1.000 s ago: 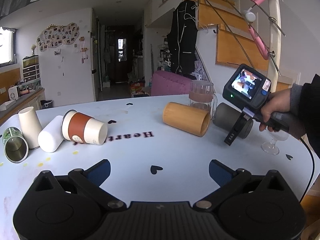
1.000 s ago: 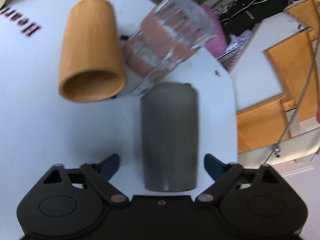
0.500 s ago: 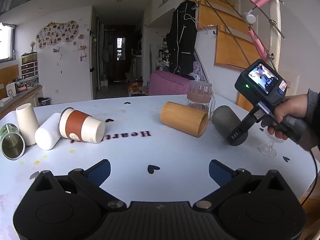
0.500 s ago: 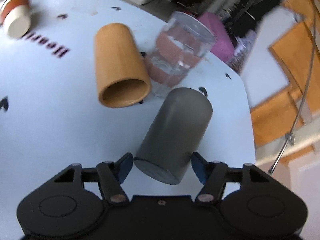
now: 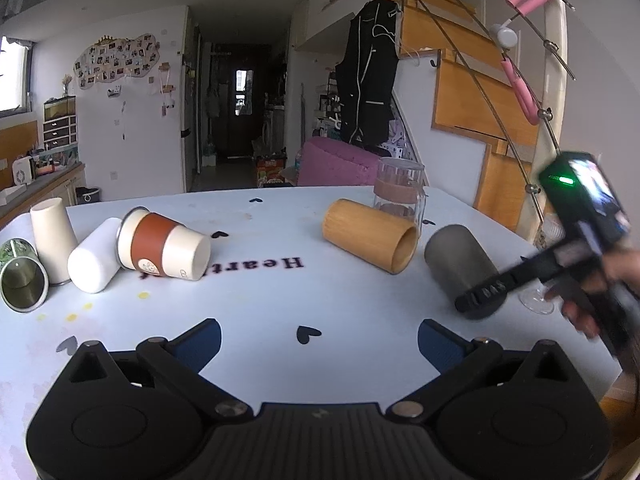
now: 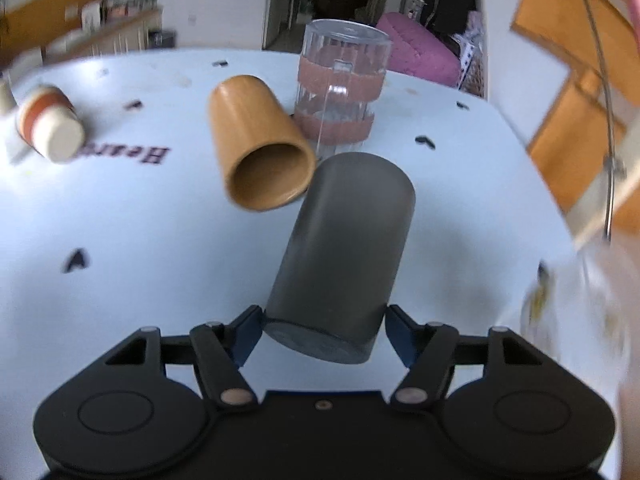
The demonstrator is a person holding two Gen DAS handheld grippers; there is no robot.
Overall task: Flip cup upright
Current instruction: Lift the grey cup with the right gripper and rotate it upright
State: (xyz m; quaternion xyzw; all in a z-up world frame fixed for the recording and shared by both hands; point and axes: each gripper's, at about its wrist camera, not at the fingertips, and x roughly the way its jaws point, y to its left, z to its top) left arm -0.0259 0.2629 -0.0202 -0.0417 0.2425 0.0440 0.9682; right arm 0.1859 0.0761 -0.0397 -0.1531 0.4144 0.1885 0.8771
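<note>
A dark grey cup [image 6: 344, 248] is held at its base end between the blue pads of my right gripper [image 6: 324, 336], which is shut on it. The cup is tilted, its far end raised toward the back. It also shows in the left wrist view [image 5: 460, 264], with the right gripper [image 5: 484, 300] clamped on it at the table's right. My left gripper [image 5: 318, 332] is open and empty, low over the near part of the white table [image 5: 280, 304].
A wooden cup [image 6: 256, 152] lies on its side just left of the grey cup, a glass jar [image 6: 340, 88] upright behind. A wine glass [image 5: 538, 300] stands at the right edge. Several cups [image 5: 160, 246] lie at the left.
My right gripper has closed on the grey cup and turned it, lifting its far end off the table. The left gripper has stayed open and nearly still.
</note>
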